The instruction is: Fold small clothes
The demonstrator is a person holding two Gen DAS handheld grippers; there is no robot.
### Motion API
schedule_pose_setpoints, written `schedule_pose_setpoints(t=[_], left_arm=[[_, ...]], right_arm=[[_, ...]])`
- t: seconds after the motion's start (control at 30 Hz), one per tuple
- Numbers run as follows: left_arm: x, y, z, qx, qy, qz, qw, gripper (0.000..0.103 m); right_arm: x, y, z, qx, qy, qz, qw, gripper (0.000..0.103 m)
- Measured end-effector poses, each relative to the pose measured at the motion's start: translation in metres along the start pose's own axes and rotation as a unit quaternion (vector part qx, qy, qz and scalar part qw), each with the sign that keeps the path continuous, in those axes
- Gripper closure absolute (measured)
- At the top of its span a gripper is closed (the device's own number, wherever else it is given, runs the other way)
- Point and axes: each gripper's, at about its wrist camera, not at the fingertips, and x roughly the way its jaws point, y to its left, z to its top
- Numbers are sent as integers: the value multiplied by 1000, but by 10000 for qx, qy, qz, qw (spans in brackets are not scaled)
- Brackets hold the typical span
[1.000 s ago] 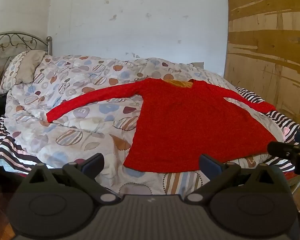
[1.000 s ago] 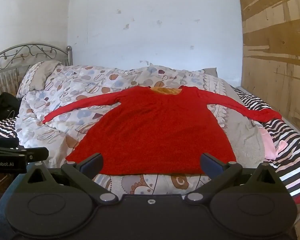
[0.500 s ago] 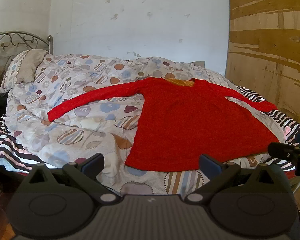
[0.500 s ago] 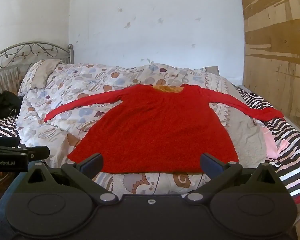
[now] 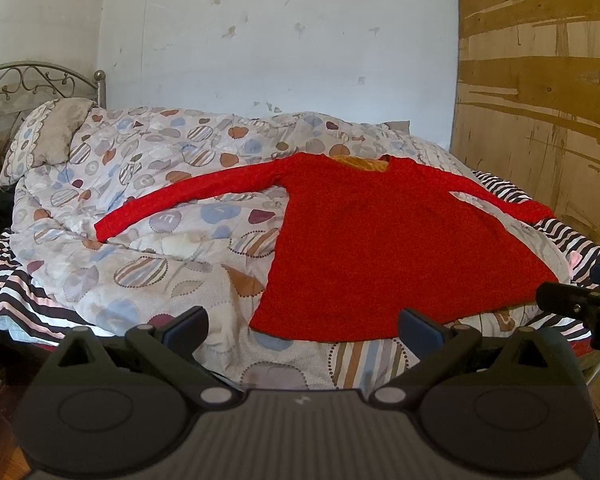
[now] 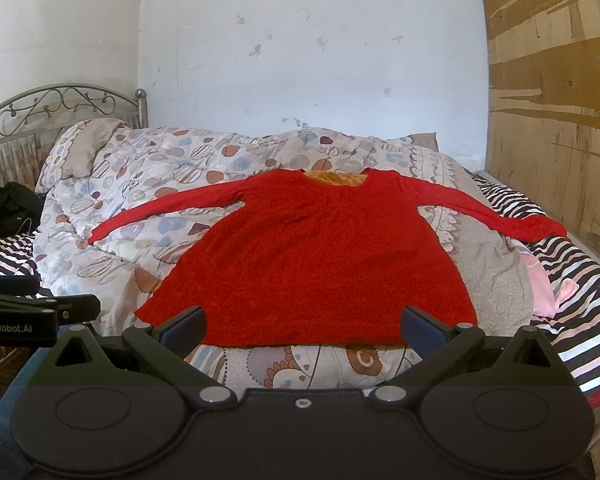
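Note:
A red long-sleeved top [image 5: 384, 240] lies flat on the patterned quilt [image 5: 148, 240], both sleeves spread out, collar at the far side. It also shows in the right wrist view [image 6: 312, 260]. My left gripper [image 5: 302, 326] is open and empty, just short of the hem's left corner. My right gripper [image 6: 304, 324] is open and empty, centred in front of the hem. Each gripper shows at the edge of the other's view.
A pillow [image 5: 52, 136] and metal headboard [image 6: 60, 108] are at the left. A striped sheet [image 6: 572, 280] with a pink cloth [image 6: 540, 284] lies right. A wooden panel [image 5: 540, 100] stands at the right. Dark items [image 6: 4, 204] sit at the far left.
Both grippers have eased slightly closer to the bed; the top sits a little lower and larger in each view. The fingers stay open.

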Motion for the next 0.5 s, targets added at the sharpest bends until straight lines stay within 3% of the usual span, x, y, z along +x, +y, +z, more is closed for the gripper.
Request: schedule_pose_setpoints(t=[0.5], left_arm=[[0, 0, 0, 6, 8, 0, 10000, 0]], right_arm=[[0, 1, 0, 6, 4, -3, 10000, 0]])
